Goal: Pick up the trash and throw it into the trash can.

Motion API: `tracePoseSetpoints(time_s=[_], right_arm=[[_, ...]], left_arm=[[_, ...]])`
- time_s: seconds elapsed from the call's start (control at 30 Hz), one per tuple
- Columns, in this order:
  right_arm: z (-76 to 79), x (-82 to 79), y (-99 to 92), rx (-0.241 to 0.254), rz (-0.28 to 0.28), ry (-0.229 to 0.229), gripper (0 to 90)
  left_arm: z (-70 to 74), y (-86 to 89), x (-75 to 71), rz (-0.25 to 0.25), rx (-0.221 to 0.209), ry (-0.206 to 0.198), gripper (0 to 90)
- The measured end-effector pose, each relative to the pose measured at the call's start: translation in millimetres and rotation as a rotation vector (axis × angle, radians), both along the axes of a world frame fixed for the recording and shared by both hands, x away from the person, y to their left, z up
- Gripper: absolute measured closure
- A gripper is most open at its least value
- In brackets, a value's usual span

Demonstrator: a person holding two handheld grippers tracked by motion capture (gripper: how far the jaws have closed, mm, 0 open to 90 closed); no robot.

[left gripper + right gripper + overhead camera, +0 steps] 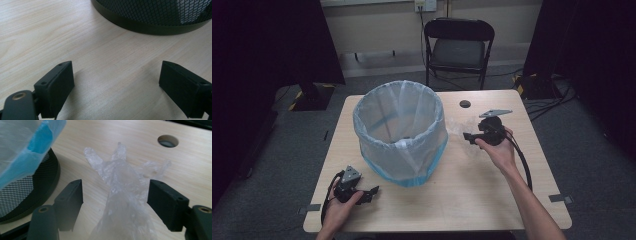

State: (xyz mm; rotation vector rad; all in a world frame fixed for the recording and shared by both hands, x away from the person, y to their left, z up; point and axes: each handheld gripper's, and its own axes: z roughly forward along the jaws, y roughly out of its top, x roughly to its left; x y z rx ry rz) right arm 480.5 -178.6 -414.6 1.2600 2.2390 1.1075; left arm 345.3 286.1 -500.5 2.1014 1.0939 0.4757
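A black mesh waste bin (401, 132) lined with a pale blue-edged bag (25, 145) stands on the left half of the wooden table (472, 200). To its right a clear, crumpled plastic glove (125, 182) lies on the tabletop, faintly visible in the high view (456, 126). My right gripper (468, 137) points left at it. In the right gripper view the glove runs up between the jaws (116, 186), which stand apart from it on both sides. My left gripper (372, 193) rests near the front left edge, open (116, 67) over bare wood, with the bin's base (155, 17) just ahead.
A round cable hole (465, 104) sits at the table's far edge, beyond the glove. A black folding chair (458, 47) stands behind the table. Dark curtains flank both sides, and cables lie on the floor at the right.
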Motion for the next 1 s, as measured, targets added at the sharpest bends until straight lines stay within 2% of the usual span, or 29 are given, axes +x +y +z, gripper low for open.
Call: tracePoseSetpoints(time_s=[0.07, 0.13, 0.17, 0.2, 0.3, 0.33, 0.43, 0.47, 0.5, 0.57, 0.67, 0.7, 0.73, 0.77, 0.8, 0.93, 1.0], right_arm=[[-3.7, 3.9, 3.2, -0.012, 0.003, 0.013, 31.1], [-18.1, 11.1, 8.7, -0.039, 0.011, 0.043, 37.4], [-18.1, 11.1, 8.7, -0.039, 0.011, 0.043, 37.4], [-26.9, 12.1, 9.0, -0.040, 0.009, 0.066, 40.3], [-35.1, 12.9, 7.0, -0.049, 0.004, 0.077, 44.1], [-42.1, 14.1, 3.7, -0.050, -0.005, 0.097, 49.3], [-48.3, 14.9, 1.8, -0.052, -0.002, 0.104, 52.8], [-52.5, 15.2, 2.1, -0.055, -0.004, 0.107, 59.9], [-54.3, 15.8, 2.0, -0.047, -0.007, 0.108, 62.7], [-55.9, 16.7, 1.6, -0.042, -0.004, 0.111, 65.4], [-61.1, 19.3, -1.2, -0.038, -0.009, 0.121, 78.0], [-61.1, 19.3, -1.2, -0.038, -0.009, 0.121, 78.0], [-61.4, 19.7, -2.4, -0.028, -0.007, 0.126, 83.9], [-61.4, 19.7, -2.4, -0.028, -0.007, 0.126, 83.9], [-60.9, 19.7, -2.7, -0.022, -0.001, 0.126, 88.0], [-57.4, 17.6, -2.4, -0.021, 0.002, 0.116, 89.8], [-50.0, 14.4, -3.4, -0.008, -0.005, 0.096, 90.0]], left_arm=[[0.1, 0.1, 0.0, 0.000, 0.001, 0.000, 12.2], [0.1, 0.2, 0.0, -0.001, 0.002, 0.000, 12.2], [0.1, 0.2, 0.0, -0.001, 0.002, 0.000, 12.2], [0.1, 0.1, 0.0, -0.002, 0.002, 0.001, 12.2], [0.1, 0.2, 0.0, -0.001, 0.002, 0.000, 12.2], [0.0, 0.0, 0.0, 0.000, 0.000, 0.000, 12.2], [0.0, 0.0, 0.0, 0.000, 0.000, 0.000, 12.2], [0.0, 0.0, 0.0, 0.000, -0.001, 0.000, 12.2], [0.0, 0.0, 0.0, 0.000, -0.001, 0.000, 12.2], [0.0, -0.1, -0.1, 0.001, -0.001, 0.000, 12.2], [0.0, 0.0, 0.0, 0.000, -0.001, 0.000, 12.2], [0.0, 0.0, 0.0, 0.000, -0.001, 0.000, 12.2], [0.0, 0.0, 0.0, 0.000, 0.000, 0.000, 12.2], [0.0, 0.0, 0.0, 0.000, 0.000, 0.000, 12.2], [0.0, 0.0, 0.0, 0.000, 0.000, 0.000, 12.2], [0.0, -0.1, -0.1, 0.001, -0.001, 0.000, 12.2], [0.0, -0.1, -0.1, 0.001, -0.001, 0.000, 12.2]])
